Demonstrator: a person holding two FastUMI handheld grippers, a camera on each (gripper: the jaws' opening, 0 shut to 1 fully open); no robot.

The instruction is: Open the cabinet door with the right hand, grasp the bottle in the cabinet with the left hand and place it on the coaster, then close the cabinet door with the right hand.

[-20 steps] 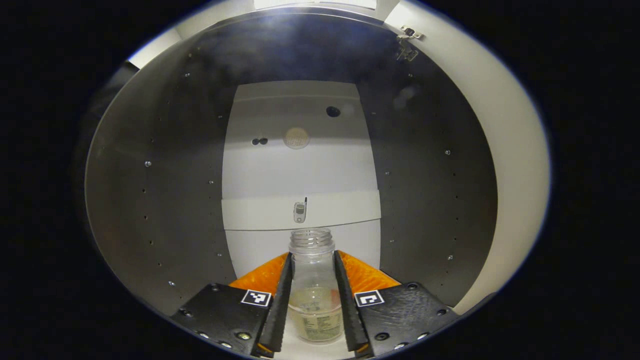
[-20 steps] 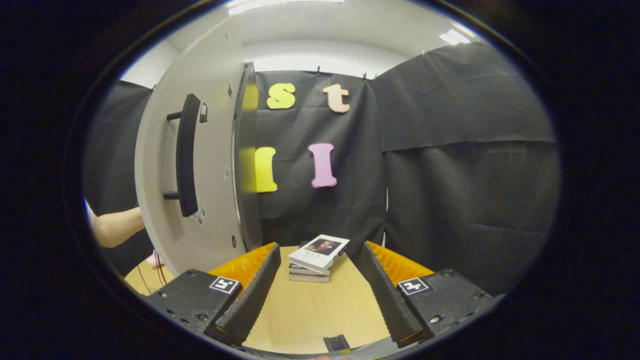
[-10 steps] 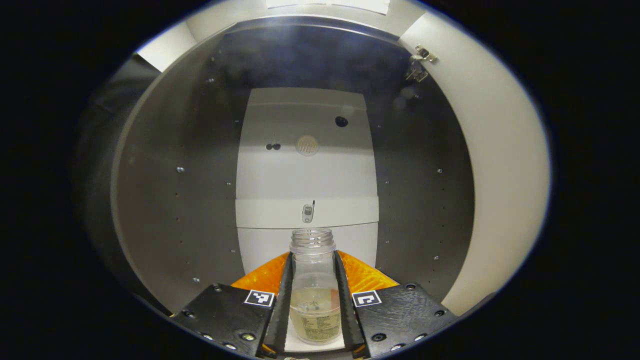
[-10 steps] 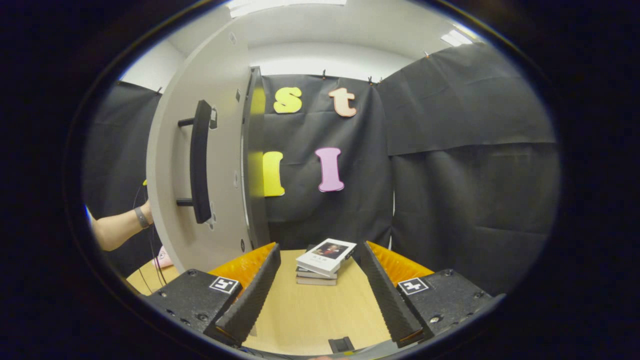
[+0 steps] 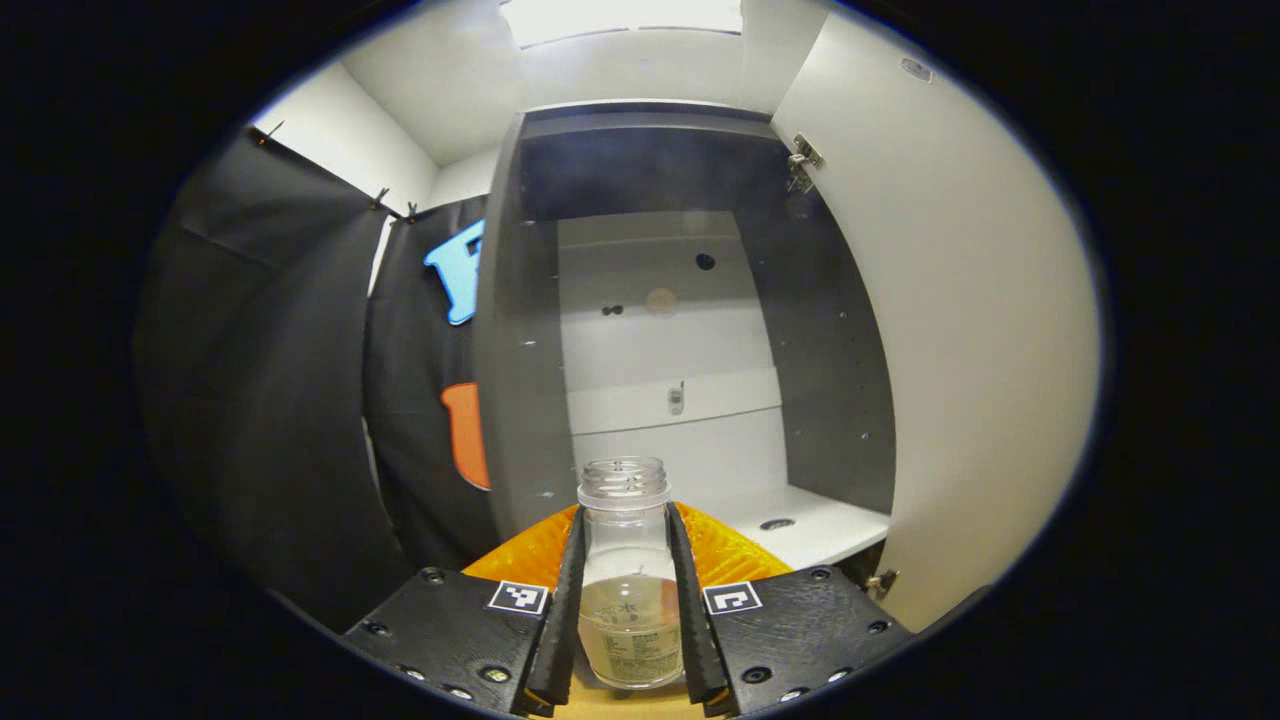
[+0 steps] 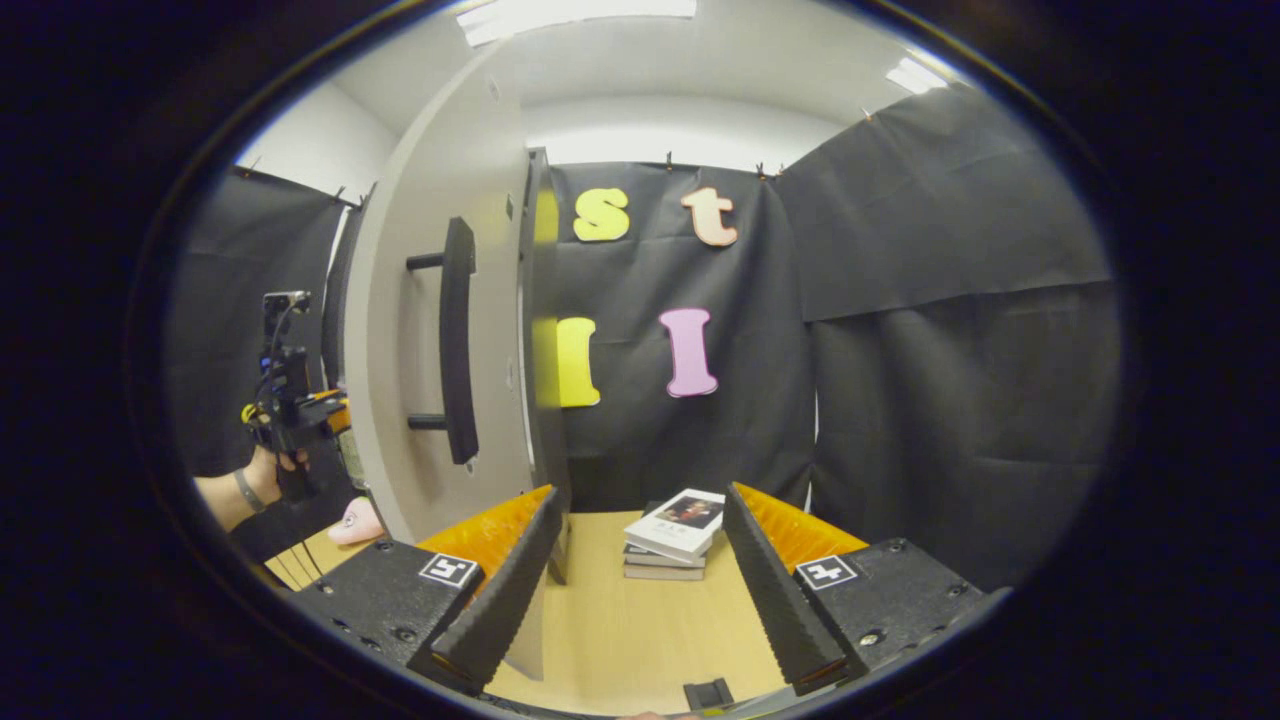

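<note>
In the left gripper view, the left hand-held gripper [image 5: 628,610] is clenched on a clear, capless plastic bottle [image 5: 627,590] holding a little pale liquid. Both fingers press its sides at the lower centre of the frame, and the bottle stands upright between them. Behind it, in the middle of the frame, is the grey cabinet [image 5: 520,400] with a white back panel and a white floor. Its white cabinet door [image 5: 950,330] stands open along the right side.

In the right gripper view, the right hand-held gripper [image 6: 640,590] is released, its fingers spread wide over the light wooden desk [image 6: 620,630]. A small stack of books [image 6: 672,535] lies on the desk between them, farther off. Left of centre stands the open door with its black bar handle [image 6: 455,340]. At the far left edge, a person's hand [image 6: 268,470] holds the other hand-held gripper.
</note>
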